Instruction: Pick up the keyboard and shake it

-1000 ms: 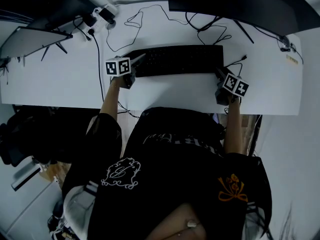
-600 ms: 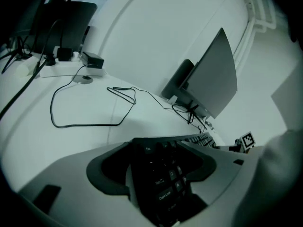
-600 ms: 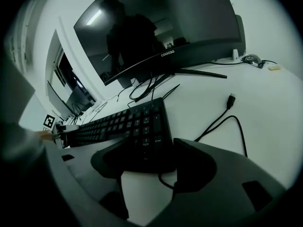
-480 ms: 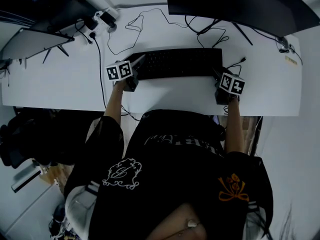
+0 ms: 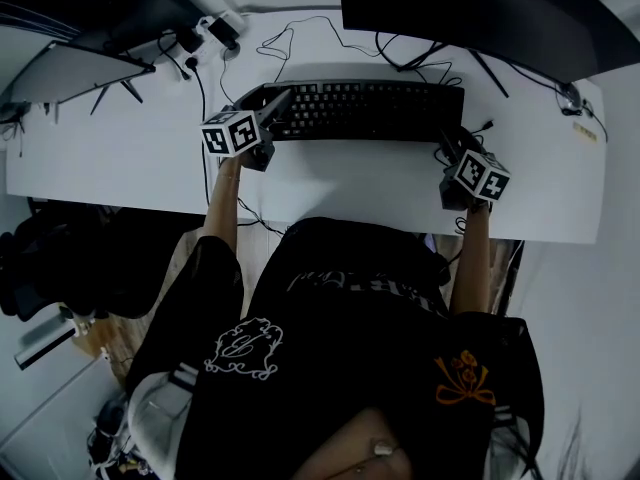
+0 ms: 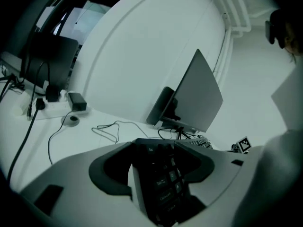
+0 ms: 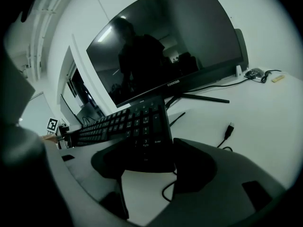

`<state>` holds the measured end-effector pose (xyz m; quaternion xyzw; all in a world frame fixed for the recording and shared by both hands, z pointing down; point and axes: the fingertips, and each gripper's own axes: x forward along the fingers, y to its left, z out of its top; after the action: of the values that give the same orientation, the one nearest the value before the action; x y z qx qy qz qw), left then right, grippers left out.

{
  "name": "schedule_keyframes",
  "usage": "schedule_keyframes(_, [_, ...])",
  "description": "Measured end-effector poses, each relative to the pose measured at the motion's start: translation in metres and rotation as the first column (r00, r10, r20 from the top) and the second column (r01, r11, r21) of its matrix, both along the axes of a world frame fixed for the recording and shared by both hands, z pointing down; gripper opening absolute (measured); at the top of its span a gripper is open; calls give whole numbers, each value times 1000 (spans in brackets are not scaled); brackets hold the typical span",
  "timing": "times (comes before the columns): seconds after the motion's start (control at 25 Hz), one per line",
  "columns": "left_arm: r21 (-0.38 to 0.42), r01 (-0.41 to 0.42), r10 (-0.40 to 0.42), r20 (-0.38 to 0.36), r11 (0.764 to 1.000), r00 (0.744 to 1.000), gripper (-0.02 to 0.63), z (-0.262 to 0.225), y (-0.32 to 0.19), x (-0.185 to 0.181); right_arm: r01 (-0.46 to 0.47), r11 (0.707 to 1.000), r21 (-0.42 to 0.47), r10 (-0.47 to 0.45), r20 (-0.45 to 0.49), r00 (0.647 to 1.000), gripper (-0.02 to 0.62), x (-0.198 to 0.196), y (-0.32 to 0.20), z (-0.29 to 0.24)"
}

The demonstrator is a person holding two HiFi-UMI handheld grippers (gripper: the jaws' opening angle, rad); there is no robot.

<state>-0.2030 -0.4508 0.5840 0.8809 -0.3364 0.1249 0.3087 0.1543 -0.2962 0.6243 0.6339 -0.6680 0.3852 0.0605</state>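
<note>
A black keyboard (image 5: 365,111) hangs level a little above the white desk (image 5: 120,158), its shadow showing behind it. My left gripper (image 5: 268,120) grips its left end, and the jaws are closing with the Esc-side keys (image 6: 163,183) pressed between them. My right gripper (image 5: 448,154) is shut on the right end, where the numpad corner (image 7: 142,126) sits between its jaws. In the left gripper view the left gripper (image 6: 156,167) is seen from behind its jaws, as is the right gripper (image 7: 147,161) in the right gripper view.
A large dark monitor (image 5: 480,8) stands behind the keyboard, its stand legs and cables (image 5: 420,63) beneath. A laptop (image 5: 70,68) and a power strip (image 5: 215,26) sit at the far left, with a looped cable (image 5: 285,40). A loose USB plug (image 7: 228,129) lies at the right.
The keyboard has come up off the desk toward the camera, carried by both grippers at its ends. It was lying flat on the desk in the earlier frames.
</note>
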Motion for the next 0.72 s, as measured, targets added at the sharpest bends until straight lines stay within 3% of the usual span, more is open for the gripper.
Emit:
schedule_keyframes(0.2, [152, -33, 32, 6, 988, 999, 282, -56, -2, 19, -3, 996, 85, 3, 4, 1000, 279, 15, 1, -30])
schedule_keyframes(0.44, [317, -74, 64, 41, 946, 997, 276, -110, 14, 46, -13, 987, 158, 3, 66, 998, 278, 33, 12, -42])
schedule_keyframes(0.72, [416, -96, 69, 79, 904, 994, 275, -137, 45, 75, -17, 972, 234, 2, 67, 998, 278, 62, 29, -53])
